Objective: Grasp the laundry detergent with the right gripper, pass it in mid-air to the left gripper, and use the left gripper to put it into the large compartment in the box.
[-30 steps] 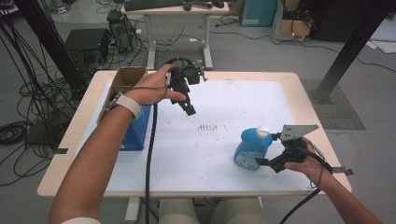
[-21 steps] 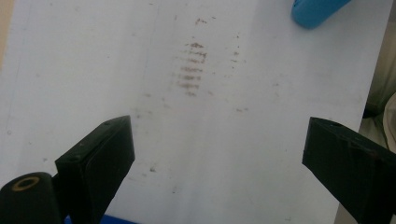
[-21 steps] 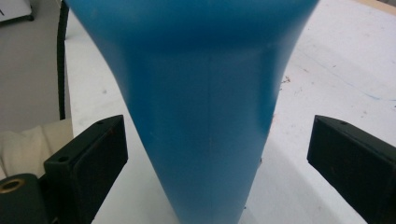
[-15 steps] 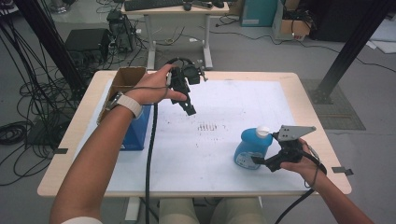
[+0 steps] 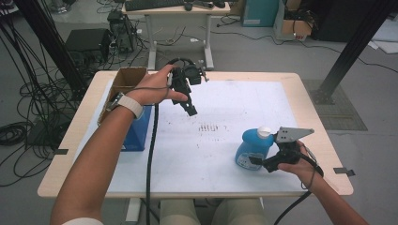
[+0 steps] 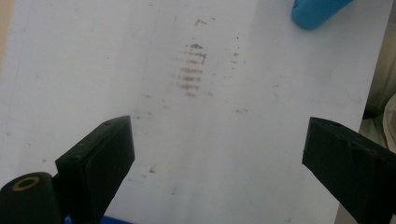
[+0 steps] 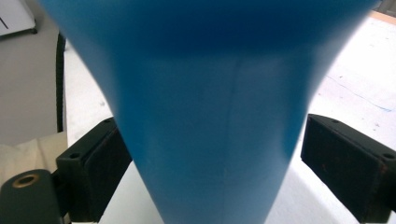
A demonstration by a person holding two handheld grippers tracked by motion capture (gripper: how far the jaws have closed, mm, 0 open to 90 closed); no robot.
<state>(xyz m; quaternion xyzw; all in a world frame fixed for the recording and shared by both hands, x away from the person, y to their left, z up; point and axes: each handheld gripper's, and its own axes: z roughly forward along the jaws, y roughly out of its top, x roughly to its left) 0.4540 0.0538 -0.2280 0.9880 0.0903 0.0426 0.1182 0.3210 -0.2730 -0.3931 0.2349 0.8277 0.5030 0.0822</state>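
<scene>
White sheeting covers most of a light wooden surface (image 5: 309, 82) in a workshop, with cables and equipment on the grey floor around it. 1 blue bottle (image 5: 253, 149) with a white cap stands near the front right corner. The right gripper (image 5: 258, 161), held in the person's right hand (image 5: 302, 164), sits level just beside the bottle's base. In the right gripper view the blue bottle (image 7: 210, 107) stands between the 2 black jaws, and white sheet shows in a small gap on each side, so the pads are not pressing on it; the jaws have just been closing in. The left gripper (image 5: 191, 110) hangs above the sheet's middle, well apart from the bottle, in the person's left hand (image 5: 155, 86). Its jaws stand wide with nothing between them, over a patch of brown smudges (image 6: 191, 70). 1 open cardboard box (image 5: 126, 79) and 1 blue box (image 5: 138, 131) sit at the left edge of the surface.
</scene>
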